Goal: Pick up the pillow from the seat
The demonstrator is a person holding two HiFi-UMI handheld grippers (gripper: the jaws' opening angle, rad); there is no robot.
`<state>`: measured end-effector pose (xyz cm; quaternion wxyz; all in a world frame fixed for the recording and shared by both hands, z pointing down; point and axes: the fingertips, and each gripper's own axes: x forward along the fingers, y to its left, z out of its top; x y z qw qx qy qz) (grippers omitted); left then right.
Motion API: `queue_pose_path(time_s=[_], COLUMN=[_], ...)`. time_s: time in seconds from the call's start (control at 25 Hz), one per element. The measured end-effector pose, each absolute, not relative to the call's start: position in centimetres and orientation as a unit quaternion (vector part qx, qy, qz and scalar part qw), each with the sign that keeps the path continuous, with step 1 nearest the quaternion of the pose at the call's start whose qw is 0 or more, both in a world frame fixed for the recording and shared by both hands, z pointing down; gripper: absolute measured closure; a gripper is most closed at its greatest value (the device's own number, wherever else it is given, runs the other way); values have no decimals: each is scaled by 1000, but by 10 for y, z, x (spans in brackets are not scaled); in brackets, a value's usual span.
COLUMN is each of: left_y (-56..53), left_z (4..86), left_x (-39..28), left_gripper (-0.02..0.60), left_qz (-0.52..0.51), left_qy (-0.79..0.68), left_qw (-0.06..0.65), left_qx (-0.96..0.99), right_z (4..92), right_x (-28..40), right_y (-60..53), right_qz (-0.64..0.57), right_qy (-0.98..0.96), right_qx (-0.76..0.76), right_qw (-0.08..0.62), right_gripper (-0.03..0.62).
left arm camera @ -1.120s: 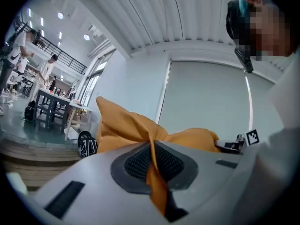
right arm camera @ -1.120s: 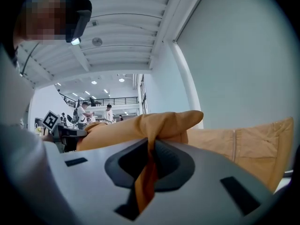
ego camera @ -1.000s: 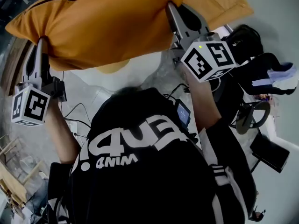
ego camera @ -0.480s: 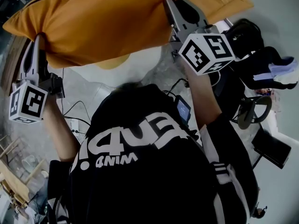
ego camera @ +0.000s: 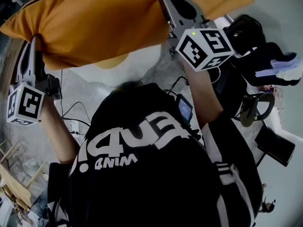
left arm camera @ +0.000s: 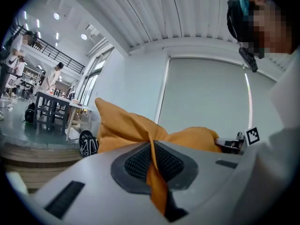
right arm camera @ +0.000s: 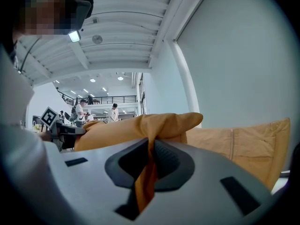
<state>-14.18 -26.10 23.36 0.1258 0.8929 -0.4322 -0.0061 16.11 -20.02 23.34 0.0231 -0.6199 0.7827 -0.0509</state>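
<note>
Holding pillow (ego camera: 94, 22) aloft at upper frame by thin folds of cover, left gripper (ego camera: 33, 44) and right gripper (ego camera: 166, 4) both clamped on cloth; looks soft, light, saggy, so seams or corners likely grip best.

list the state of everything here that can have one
pillow, held up in the air, pinched at two edges
left gripper, shut on a fold of the pillow's fabric
right gripper, shut on a fold of the pillow's fabric
second orange cushion, beyond the pillow, not gripped
</note>
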Motion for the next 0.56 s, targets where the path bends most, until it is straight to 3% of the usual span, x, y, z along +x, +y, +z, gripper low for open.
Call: queue_pose_path(time_s=[0.56], left_y=[-259], left_z=[240], left_x=[-137], left_gripper=[558], left_qz=[0], left_qy=[-430], left_qw=[129], left_qx=[894], right_z=[242], right_x=[166], right_y=[-202], right_qz=[-57], right_qy=[784], right_qx=[-618], right_qw=[22], right_gripper=[549])
